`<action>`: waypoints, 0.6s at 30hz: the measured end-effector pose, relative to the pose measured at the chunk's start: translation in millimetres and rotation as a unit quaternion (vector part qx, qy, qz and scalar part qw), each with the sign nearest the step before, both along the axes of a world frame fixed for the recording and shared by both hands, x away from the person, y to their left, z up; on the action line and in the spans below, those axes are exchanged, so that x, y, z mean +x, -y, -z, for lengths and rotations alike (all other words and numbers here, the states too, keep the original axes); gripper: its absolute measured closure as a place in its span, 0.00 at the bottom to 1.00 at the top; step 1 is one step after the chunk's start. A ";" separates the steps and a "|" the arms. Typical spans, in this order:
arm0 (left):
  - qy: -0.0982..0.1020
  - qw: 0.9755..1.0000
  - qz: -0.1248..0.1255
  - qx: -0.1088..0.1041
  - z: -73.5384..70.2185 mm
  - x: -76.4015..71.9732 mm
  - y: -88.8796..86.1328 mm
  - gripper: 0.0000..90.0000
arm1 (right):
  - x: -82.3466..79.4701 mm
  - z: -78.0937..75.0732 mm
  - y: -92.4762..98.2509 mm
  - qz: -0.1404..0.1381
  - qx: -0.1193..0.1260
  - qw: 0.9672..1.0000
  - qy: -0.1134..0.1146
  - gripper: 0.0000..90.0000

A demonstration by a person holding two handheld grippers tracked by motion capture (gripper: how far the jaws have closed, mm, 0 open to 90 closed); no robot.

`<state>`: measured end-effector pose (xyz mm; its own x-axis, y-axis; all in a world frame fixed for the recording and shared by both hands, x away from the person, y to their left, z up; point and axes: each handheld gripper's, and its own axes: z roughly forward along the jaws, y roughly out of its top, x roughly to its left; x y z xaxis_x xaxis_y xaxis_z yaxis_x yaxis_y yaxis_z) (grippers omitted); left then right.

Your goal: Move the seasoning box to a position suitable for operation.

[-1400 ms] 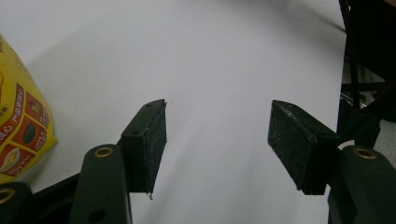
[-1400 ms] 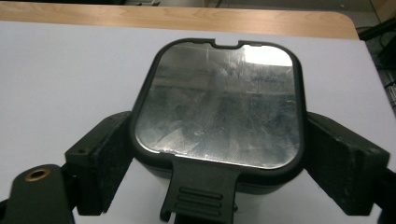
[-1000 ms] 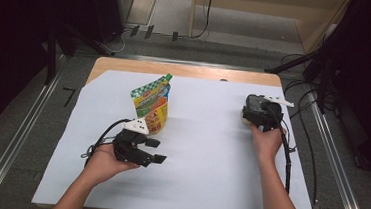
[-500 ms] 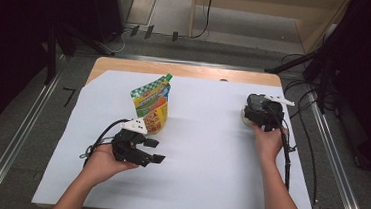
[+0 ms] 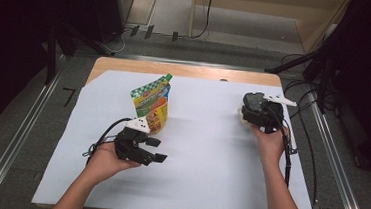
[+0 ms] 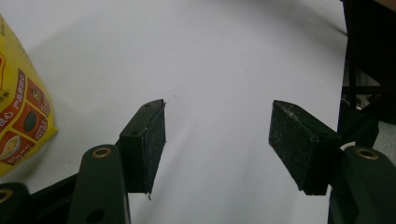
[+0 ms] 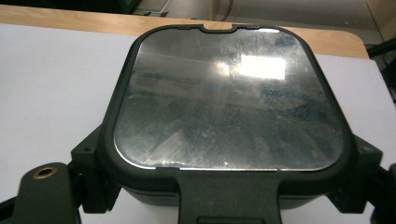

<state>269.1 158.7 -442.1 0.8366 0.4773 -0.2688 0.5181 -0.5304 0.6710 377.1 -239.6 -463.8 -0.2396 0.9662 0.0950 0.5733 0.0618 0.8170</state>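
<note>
High view: left gripper at seven o'clock, snack pouch just beside at one o'clock; right gripper at three o'clock, apparently clamping a black-rimmed container. Left gripper view: jaws wide, empty. Right gripper view: container lid pinched between jaws.

A white sheet covers the wooden table. Grey floor surrounds it, with metal rails at both sides. Black cables trail at the right, dark equipment behind.
</note>
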 end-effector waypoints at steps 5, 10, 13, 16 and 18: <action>-0.003 1.000 0.003 -0.001 0.5 2.3 4.5 0.41 | -13.6 -8.8 -8.5 -0.027 0.010 1.000 0.007 0.18; -0.003 1.000 0.007 0.000 0.5 5.3 7.7 0.41 | -24.9 -12.4 -15.6 -0.047 0.011 0.999 0.007 0.18; -0.003 1.000 0.008 0.001 0.9 6.8 9.0 0.41 | -30.0 -12.4 -20.1 -0.061 0.015 0.998 0.000 0.18; -0.005 1.000 0.008 -0.001 1.3 8.3 10.0 0.41 | -34.6 -11.9 -28.0 -0.074 0.011 0.997 -0.005 0.18; -0.005 1.000 0.010 -0.002 1.2 9.2 10.3 0.41 | -37.3 -11.5 -33.6 -0.084 0.013 0.996 -0.007 0.19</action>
